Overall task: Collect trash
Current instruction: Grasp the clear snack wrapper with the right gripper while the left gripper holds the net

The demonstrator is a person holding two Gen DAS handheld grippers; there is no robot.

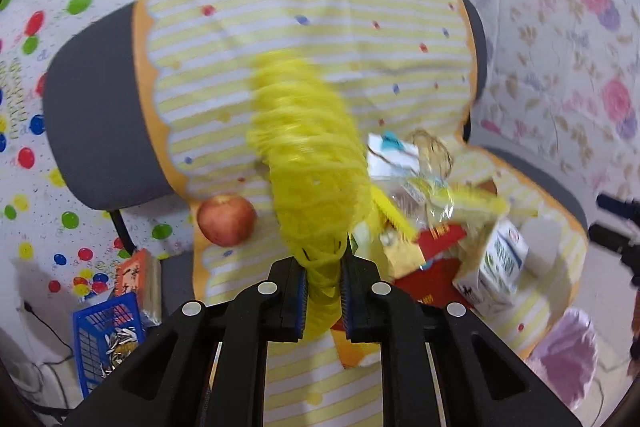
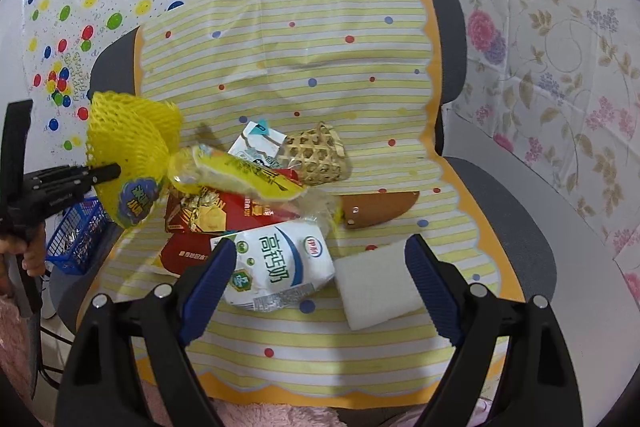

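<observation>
Foam net: yellow, lifted off the chair.
Left gripper: jaws pinching it.
Right gripper: jaws spread over milk carton.
Next: carry net to the bin.

An apple and a small woven basket rest on the striped chair cover.

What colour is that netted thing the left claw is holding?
Bright yellow foam net, clamped in the left gripper; the right wrist view shows it best.

left wrist: close, facing chair | right wrist: above seat | shared: chair
</observation>
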